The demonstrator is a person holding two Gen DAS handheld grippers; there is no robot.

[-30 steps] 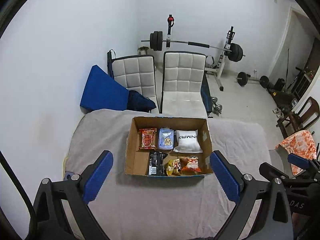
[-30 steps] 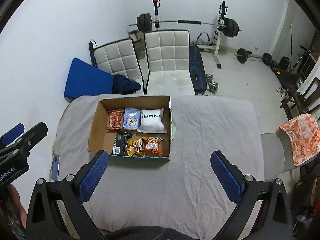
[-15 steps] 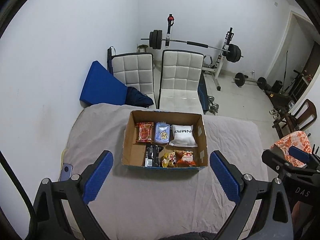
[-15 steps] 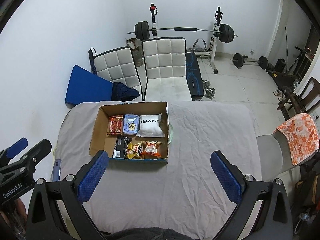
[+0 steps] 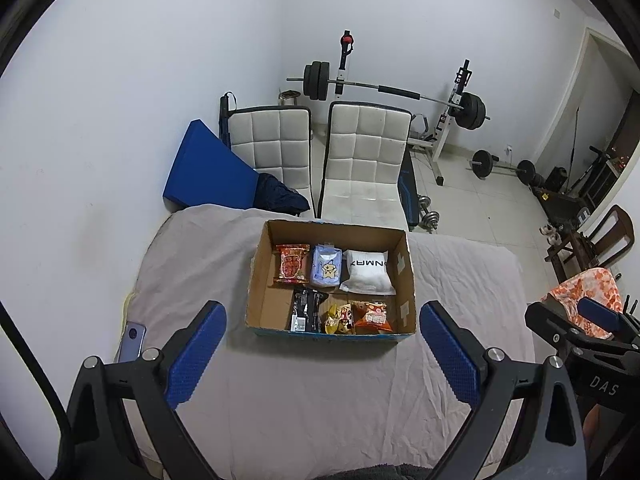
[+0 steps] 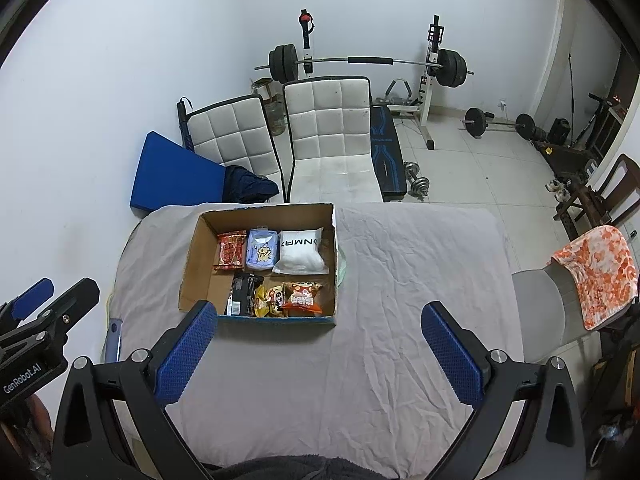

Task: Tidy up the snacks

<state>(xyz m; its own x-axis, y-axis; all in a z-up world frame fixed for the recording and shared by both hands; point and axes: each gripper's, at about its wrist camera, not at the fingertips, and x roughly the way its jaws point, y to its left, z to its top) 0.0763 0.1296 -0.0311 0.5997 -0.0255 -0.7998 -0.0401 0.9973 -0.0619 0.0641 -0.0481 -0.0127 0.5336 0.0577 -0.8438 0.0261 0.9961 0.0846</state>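
Observation:
An open cardboard box point(image 5: 264, 252) point(image 6: 192, 256) sits on the grey-covered table and holds several snack packets. Its back row has a red packet point(image 5: 293, 263), a pale blue packet point(image 5: 327, 266) and a white pouch point(image 5: 368, 272). In front lie a black packet point(image 5: 306, 309), a yellow one point(image 5: 338, 319) and an orange one point(image 5: 374, 314). My left gripper point(image 5: 323, 354) is open and empty, held high, well short of the box. My right gripper point(image 6: 319, 354) is open and empty too, back from the box's front right corner.
A phone point(image 5: 131, 342) lies at the table's left edge. Two white chairs point(image 5: 364, 164) and a blue pad point(image 5: 204, 176) stand behind the table, with a barbell rack point(image 5: 396, 92) beyond. A chair with an orange cloth point(image 6: 600, 276) stands to the right.
Both grippers have drawn up and back from the table, so the box looks smaller and more floor shows. Both stayed open and the snacks have not moved.

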